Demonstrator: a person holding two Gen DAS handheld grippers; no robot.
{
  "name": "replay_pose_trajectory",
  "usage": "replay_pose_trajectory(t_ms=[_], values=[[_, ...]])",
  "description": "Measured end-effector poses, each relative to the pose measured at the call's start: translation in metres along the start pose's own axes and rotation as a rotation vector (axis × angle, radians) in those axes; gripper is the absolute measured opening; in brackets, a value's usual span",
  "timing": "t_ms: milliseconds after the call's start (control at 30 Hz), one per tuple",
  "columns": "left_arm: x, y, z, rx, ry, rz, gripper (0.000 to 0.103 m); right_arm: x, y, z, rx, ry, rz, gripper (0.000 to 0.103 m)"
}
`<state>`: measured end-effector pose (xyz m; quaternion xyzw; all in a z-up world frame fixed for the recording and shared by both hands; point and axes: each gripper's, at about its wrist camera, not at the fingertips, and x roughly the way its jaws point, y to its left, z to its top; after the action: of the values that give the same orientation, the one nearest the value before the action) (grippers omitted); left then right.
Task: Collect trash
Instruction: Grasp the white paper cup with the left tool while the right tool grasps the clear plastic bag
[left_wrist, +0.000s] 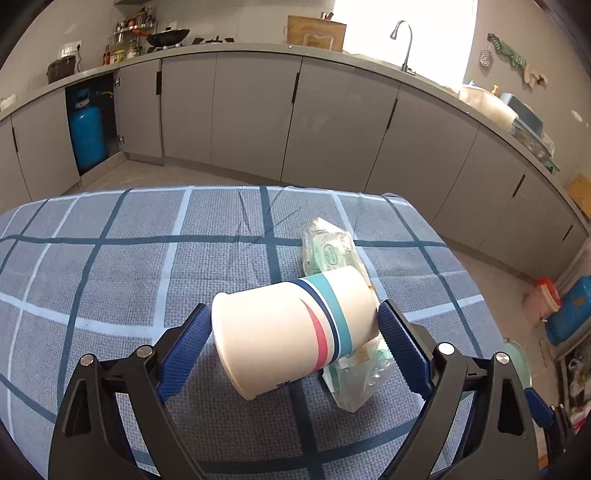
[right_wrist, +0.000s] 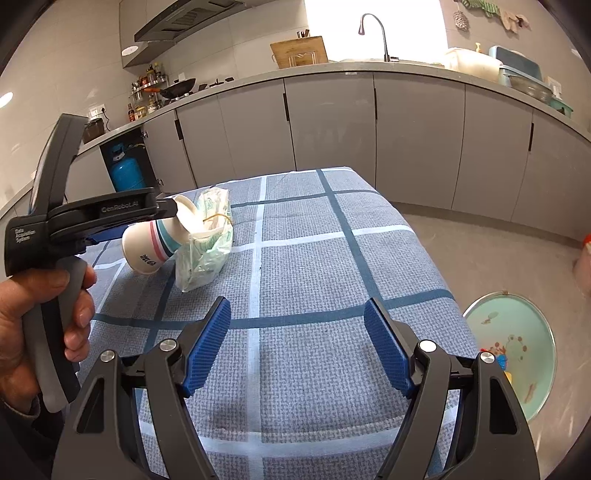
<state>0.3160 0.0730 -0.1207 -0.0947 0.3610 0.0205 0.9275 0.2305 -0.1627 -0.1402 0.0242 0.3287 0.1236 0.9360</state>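
Cup (left_wrist: 291, 328) is lying sideways on the counter (left_wrist: 110, 280) across a plastic bag (left_wrist: 328, 247), between my left claw (left_wrist: 295, 347), spread apart, barely touching. Closing crooked, I'm risking crushing it; right claw (right_wrist: 297, 347), empty at six o'clock, is gaping.

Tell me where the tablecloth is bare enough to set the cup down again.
Bare cloth lies ahead of the right gripper up to the table's far edge, right of the plastic bag. Crowded only at the left gripper, where the paper cup leans against that bag.
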Motion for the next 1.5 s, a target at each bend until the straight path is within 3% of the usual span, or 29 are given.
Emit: replay_pose_trajectory(t_ms=[67,100,133,400,467,533,600,700,867,1033,1267,1500], values=[[-0.004,-0.001,0.001,0.019,-0.014,-0.001,0.089,0.001,0.001,0.003,-0.003,-0.001,0.003,0.074],[-0.008,-0.002,0.001,0.038,-0.022,0.004,0.082,0.002,0.002,0.005,-0.007,-0.001,0.002,0.074],[-0.009,-0.001,0.002,0.049,-0.023,0.001,0.039,0.003,0.003,0.006,-0.009,-0.002,0.002,0.074],[-0.018,0.026,0.003,0.062,-0.017,-0.014,0.039,0.033,0.023,0.028,-0.042,0.030,0.015,0.074],[-0.019,0.028,0.002,0.069,-0.028,0.000,0.047,0.036,0.024,0.032,-0.034,0.026,0.018,0.074],[-0.021,0.028,0.004,0.048,-0.054,0.013,0.098,0.037,0.024,0.035,-0.048,0.024,-0.005,0.074],[-0.027,0.027,0.006,0.025,-0.106,0.002,0.099,0.038,0.018,0.035,-0.037,0.024,-0.016,0.074],[-0.016,0.021,0.011,0.044,-0.088,-0.031,0.099,0.036,0.006,0.032,-0.014,0.027,-0.032,0.074],[0.002,0.033,0.011,-0.028,-0.042,-0.068,0.099,0.032,-0.003,0.024,-0.007,0.032,-0.055,0.074],[-0.004,0.027,0.014,-0.082,-0.070,-0.132,0.099,0.037,-0.011,0.025,0.009,0.033,-0.065,0.074],[0.003,0.000,0.029,-0.070,-0.049,-0.128,0.099,0.042,-0.014,0.022,0.014,0.036,-0.055,0.074],[0.030,-0.016,0.025,-0.033,0.022,-0.105,0.099,0.045,-0.021,0.022,0.028,0.039,-0.051,0.074]])
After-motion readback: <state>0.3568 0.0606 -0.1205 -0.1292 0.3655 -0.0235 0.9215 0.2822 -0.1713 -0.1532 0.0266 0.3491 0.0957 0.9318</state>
